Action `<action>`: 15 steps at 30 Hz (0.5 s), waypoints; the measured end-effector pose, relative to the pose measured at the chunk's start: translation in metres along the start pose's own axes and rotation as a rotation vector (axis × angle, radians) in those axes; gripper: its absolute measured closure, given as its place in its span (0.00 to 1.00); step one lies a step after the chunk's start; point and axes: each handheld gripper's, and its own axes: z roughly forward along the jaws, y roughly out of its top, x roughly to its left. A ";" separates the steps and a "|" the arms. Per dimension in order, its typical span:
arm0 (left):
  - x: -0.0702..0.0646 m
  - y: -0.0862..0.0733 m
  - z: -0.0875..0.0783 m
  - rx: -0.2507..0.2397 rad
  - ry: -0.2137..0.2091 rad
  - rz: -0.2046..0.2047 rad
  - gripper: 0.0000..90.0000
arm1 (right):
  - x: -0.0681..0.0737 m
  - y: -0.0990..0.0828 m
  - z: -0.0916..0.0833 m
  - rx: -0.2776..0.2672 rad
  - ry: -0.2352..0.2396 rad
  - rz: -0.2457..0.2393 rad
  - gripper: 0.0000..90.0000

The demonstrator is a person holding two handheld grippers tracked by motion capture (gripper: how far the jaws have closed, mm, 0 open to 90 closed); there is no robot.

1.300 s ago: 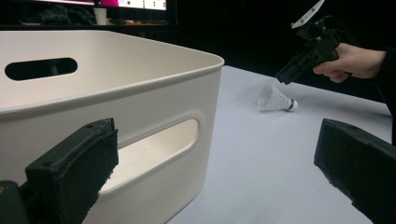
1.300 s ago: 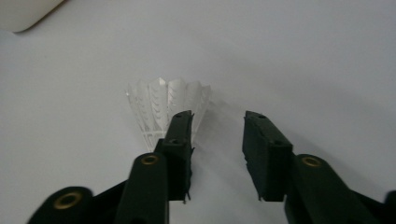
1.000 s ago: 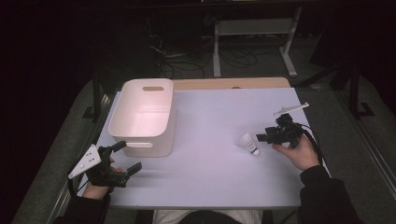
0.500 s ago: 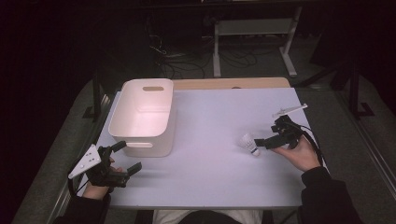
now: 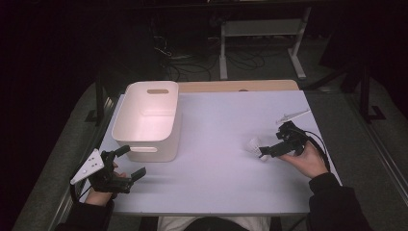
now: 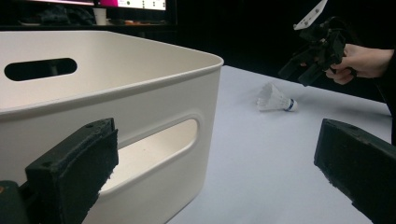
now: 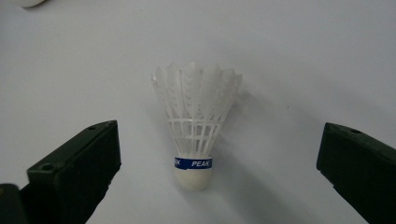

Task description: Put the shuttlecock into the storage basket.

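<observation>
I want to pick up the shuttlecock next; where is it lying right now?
In the high view the shuttlecock lies on the table's right half, just in front of the open right gripper, well to the right of the white bin.

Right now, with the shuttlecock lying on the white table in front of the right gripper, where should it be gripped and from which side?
Probably at the cork base of the shuttlecock, just below the blue band. It lies on its side with the cork toward the right gripper, whose jaws stand open either side of it. Coming straight on from the cork end would let the jaws close across that firm, rounded part and spare the flared feather skirt.
</observation>
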 end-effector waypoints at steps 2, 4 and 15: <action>0.000 0.000 0.000 0.000 -0.001 0.001 0.00 | 0.000 0.000 0.001 0.003 0.002 -0.005 0.00; 0.000 0.000 0.000 0.000 -0.001 0.001 0.00 | 0.001 -0.002 0.005 0.016 0.012 -0.008 0.00; 0.000 0.000 0.000 0.001 -0.003 0.003 0.00 | 0.003 -0.005 0.012 0.044 0.022 -0.020 0.00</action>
